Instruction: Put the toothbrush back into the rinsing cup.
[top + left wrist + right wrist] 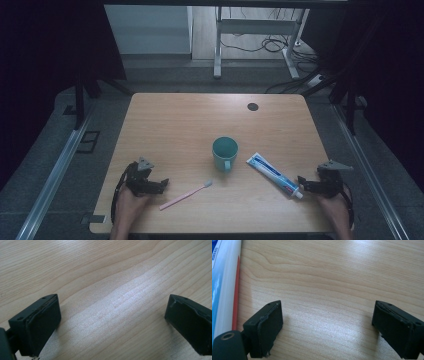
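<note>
A teal mug [225, 152] stands upright near the middle of the wooden table [200, 115]. A pink toothbrush [185, 195] lies to its front left, bristle end toward the mug. A blue and white toothpaste tube [274, 175] lies to the mug's right, cap toward the front. My left gripper [163, 184] rests at the front left, just left of the toothbrush handle. In the left gripper view it [113, 300] is open over bare wood. My right gripper [302, 182] sits beside the tube's cap. In the right gripper view it [328, 305] is open, with the tube [222, 285] at the left edge.
A black round grommet [252, 106] is set in the table near its far edge. Beyond the table stand a white desk frame [255, 30] and loose cables [272, 46] on the floor. Metal rails [55, 170] run along both sides of the table.
</note>
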Demonstrator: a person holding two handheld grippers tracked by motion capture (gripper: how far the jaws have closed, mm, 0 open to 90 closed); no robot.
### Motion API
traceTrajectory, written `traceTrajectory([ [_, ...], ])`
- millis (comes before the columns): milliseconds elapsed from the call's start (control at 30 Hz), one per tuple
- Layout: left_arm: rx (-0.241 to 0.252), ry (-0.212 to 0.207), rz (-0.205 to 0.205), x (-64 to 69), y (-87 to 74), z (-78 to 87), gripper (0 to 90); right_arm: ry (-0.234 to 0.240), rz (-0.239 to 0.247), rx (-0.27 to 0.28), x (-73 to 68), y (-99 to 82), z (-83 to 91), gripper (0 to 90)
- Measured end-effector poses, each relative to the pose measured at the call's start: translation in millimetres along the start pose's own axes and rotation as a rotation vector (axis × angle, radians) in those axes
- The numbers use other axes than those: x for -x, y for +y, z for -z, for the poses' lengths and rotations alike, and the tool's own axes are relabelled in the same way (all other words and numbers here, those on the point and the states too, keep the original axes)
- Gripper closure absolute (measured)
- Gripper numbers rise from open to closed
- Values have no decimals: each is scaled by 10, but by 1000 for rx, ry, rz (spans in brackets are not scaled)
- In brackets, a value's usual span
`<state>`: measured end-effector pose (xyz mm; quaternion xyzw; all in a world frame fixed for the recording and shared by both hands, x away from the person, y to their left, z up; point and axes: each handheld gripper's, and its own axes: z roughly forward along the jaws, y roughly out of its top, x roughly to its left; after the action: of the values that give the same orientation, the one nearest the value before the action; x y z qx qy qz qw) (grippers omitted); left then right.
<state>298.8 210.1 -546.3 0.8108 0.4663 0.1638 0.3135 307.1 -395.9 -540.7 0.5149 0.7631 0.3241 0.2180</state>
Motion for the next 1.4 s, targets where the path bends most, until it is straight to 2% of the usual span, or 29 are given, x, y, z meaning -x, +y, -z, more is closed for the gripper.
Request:
traceTrajectory([
  [800, 4, 4, 4, 6, -4, 6, 13, -2, -2, 0, -3, 0, 0, 96],
  [1033, 3, -7, 0, 11, -3, 36, 65, -3, -3, 0, -4, 0, 0, 96],
  [1100, -5, -13, -12, 11, 2, 43, 69, -3, -4, 0, -4, 0, 0, 96],
  [1400, 16, -31, -41, 43, 47, 117, 101, -6, -7, 0, -8, 0, 1, 97],
])
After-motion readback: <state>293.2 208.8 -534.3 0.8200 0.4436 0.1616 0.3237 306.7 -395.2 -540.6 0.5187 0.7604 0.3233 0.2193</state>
